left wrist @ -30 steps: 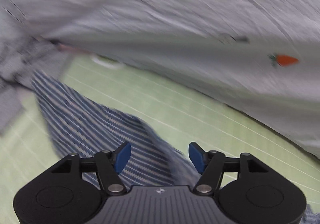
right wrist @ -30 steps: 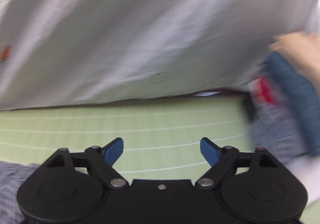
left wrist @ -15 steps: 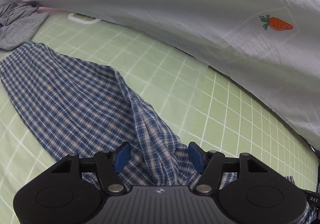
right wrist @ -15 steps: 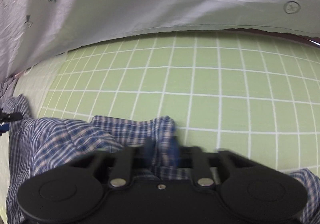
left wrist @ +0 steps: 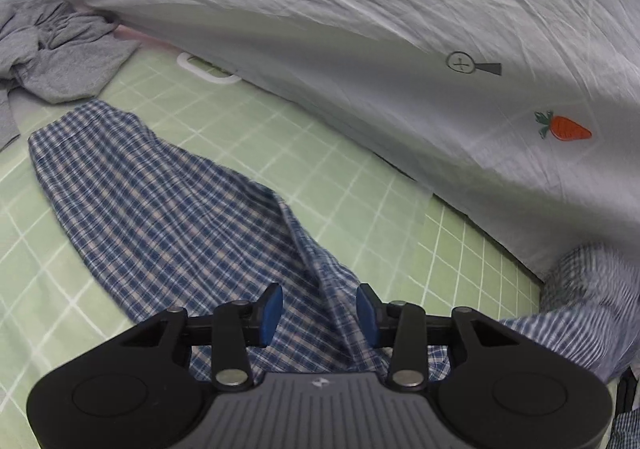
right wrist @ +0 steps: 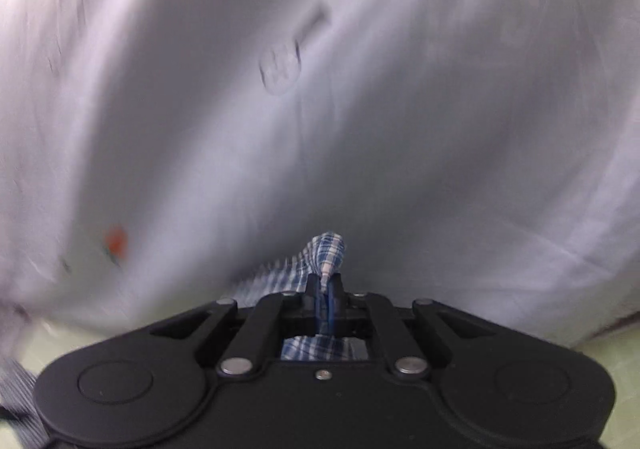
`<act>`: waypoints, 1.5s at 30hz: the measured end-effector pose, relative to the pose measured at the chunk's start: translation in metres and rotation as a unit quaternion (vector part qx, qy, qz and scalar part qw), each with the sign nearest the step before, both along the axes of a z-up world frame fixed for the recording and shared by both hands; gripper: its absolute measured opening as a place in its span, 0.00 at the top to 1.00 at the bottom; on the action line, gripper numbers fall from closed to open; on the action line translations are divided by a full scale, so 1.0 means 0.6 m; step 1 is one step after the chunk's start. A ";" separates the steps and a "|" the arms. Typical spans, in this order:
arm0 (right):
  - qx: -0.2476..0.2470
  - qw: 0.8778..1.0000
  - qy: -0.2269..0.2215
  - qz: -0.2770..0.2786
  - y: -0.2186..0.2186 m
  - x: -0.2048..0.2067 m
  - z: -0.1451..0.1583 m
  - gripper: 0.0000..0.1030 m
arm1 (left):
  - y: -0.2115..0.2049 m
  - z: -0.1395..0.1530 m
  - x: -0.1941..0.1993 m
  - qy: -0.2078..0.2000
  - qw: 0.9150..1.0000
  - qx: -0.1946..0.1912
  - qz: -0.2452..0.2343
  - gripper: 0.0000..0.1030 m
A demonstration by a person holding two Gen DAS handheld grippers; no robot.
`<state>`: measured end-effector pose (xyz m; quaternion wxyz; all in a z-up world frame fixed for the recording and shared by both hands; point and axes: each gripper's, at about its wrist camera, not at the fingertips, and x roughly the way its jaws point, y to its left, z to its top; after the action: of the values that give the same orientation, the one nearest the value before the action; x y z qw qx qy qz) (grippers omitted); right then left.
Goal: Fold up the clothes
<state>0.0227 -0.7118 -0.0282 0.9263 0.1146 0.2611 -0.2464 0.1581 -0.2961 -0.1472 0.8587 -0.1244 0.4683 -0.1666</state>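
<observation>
A blue-and-white plaid shirt [left wrist: 168, 217] lies spread on the green checked mat [left wrist: 360, 193]. My left gripper [left wrist: 318, 313] is open, its blue pads on either side of a raised fold of the shirt. My right gripper [right wrist: 325, 303] is shut on a bunched piece of the plaid shirt [right wrist: 326, 253] and holds it up in front of the grey sheet. In the left wrist view that lifted part of the shirt [left wrist: 592, 289] is blurred at the right edge.
A pale grey sheet [left wrist: 400, 29] with a carrot print [left wrist: 566, 127] hangs along the far side of the mat. A crumpled grey garment [left wrist: 56, 53] lies at the far left. A white handle-like object [left wrist: 208, 69] sits at the sheet's foot.
My right gripper has lifted the pinched shirt off the mat, so its view now faces the sheet. My left gripper's jaws have narrowed around the shirt fold.
</observation>
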 end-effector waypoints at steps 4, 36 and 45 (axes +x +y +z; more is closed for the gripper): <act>0.018 0.996 0.083 -0.037 0.033 -0.018 -0.056 0.37 | 0.009 -0.005 0.011 0.015 1.000 -0.020 0.019 0.46; 0.064 0.968 0.228 -0.084 0.155 -0.128 -0.139 0.09 | -0.056 -0.006 0.070 -0.016 0.997 0.077 0.022 0.99; 0.070 0.970 0.215 -0.088 0.207 -0.205 -0.110 0.09 | 0.078 0.072 -0.143 -0.045 0.998 -0.002 0.036 0.99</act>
<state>-0.1002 -0.5873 -0.0943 0.8129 0.1461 0.4592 -0.3271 0.0724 -0.2493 -0.1043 0.8839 -0.1355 0.4243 -0.1423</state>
